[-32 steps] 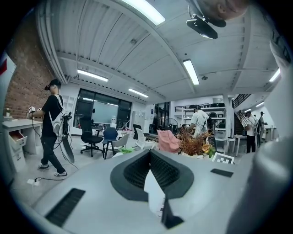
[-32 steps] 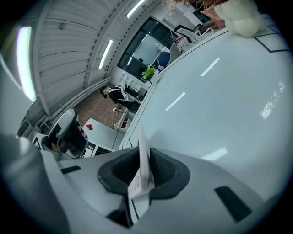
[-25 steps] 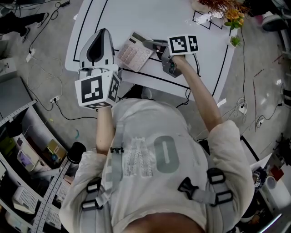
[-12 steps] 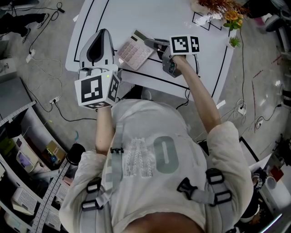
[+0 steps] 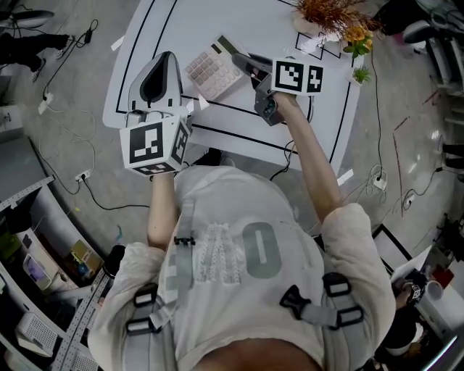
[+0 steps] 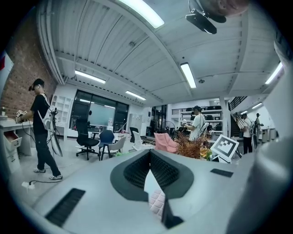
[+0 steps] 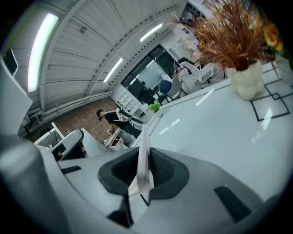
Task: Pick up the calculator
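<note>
– White tabletop [image 5: 290, 123] with black lines, and over its upper middle sits the pale calculator [image 5: 210, 71], tilted, with its near corner looking clear of the surface. I'd call that the lift under way.

– What's the right gripper [image 5: 243, 61] doing?

– It's clamped on the calculator's right-hand edge. In the right gripper view the slim body runs edge-on straight between the dark pads, pinched from both sides. Nearly the whole calculator juts out to the left of the grip.

– That's the worry, then?

– Exactly. It's a thin, smooth slab held by one edge, so the free end could sag and swivel in the pads, or slide right out if the hand swings quickly. From there it drops back on the table.

– And the left gripper [image 5: 163, 58]?

– It's at the left of the frame, with its jaw tips meeting and nothing held. Its own view shows only a sliver of the calculator's keys through the gap below the tips. It sits just beside the calculator's free end, and that's the second hazard. If either hand drifts, the free end knocks against it and twists in the grip.

– The plant [image 5: 330, 13]?

– Top right, well apart. No trouble there unless the carry heads that way.
</note>
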Demonstrator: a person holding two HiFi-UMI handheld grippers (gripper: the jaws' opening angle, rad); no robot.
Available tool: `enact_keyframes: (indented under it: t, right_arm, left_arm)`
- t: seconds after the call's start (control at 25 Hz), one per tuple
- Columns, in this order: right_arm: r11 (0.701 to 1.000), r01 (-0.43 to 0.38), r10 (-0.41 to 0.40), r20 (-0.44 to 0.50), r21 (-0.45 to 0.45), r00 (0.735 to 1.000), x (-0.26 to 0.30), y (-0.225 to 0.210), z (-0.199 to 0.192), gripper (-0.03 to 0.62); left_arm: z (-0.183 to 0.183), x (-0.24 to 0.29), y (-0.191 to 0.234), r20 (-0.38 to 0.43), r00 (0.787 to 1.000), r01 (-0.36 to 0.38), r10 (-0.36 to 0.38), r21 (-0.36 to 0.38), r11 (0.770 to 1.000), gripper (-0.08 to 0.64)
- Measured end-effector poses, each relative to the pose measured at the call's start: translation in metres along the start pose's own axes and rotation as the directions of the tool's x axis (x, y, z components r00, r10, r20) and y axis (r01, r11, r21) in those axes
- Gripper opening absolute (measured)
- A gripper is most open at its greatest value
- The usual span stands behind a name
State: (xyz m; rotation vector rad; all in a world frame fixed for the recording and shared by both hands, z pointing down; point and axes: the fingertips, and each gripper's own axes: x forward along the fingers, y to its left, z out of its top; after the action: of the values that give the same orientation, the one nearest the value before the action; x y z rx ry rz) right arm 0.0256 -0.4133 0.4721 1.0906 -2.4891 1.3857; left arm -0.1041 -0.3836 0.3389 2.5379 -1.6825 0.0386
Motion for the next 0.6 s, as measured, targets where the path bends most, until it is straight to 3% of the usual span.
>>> enact_keyframes:
  t: [0.16,0.32,0.6]
  right_arm:
    - [0.990,0.077,-0.064,0.111,-0.115,0.992,-0.023,0.013,0.032,0.066]
    - [0.957,0.175,-0.115,0.248,-0.234,0.962,-0.053,0.034,0.063,0.066]
    - [0.825,0.375,-0.151,0.474,-0.423,0.868,-0.108,0.082,0.094,0.066]
  left_arm:
    - [0.009,0.004,-0.006,0.015,1.000,0.025,-0.025,0.006,1.000,0.020]
    - [0.019,0.008,-0.013,0.030,0.998,0.049,-0.049,0.017,0.999,0.020]
    - [0.044,0.015,-0.035,0.083,0.991,0.103,-0.107,0.052,0.993,0.020]
